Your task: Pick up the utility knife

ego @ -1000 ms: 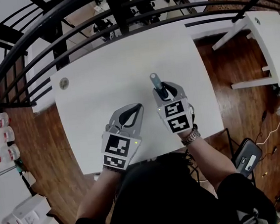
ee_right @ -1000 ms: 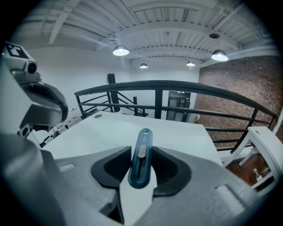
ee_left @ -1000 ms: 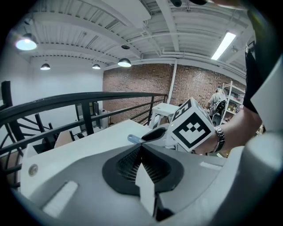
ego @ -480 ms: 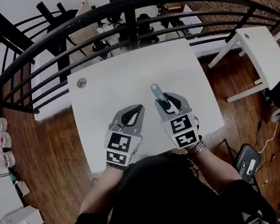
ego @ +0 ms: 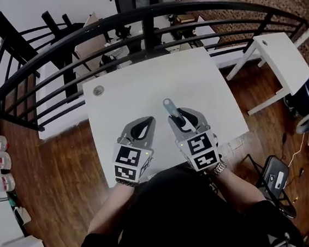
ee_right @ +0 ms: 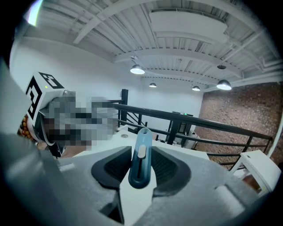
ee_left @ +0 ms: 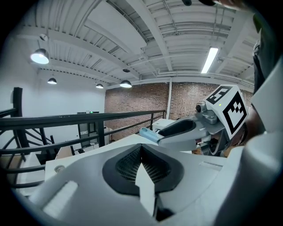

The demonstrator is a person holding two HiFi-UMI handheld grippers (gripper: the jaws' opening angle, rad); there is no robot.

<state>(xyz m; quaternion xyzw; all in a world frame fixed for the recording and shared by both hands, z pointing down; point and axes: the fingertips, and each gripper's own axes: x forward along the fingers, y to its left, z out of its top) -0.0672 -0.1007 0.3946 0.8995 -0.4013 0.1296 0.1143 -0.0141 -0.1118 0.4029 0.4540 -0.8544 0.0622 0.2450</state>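
The knife (ee_right: 140, 156) is already in the right gripper (ego: 180, 117). Its jaws are clamped on the blue body from both sides, with the pale slider facing up towards that gripper's camera. The long axis of the knife runs straight along the line the jaws point. The butt sits deep between the pads, and the front end sticks out past the jaw tips, away from the person and towards the railing (ego: 149, 22).

In the head view that blue end (ego: 169, 107) shows over the bare white desk (ego: 139, 83). It looks lifted clear of the surface, though a view this steep does not settle that.

The left gripper (ego: 143, 124) is just beside the right one on its left, pointing much the same way. Its jaws are together at the tips with nothing between them.

The pick-up looks essentially done. Any further move depends on the right gripper alone, and on the knife not sliding forward along that axis.
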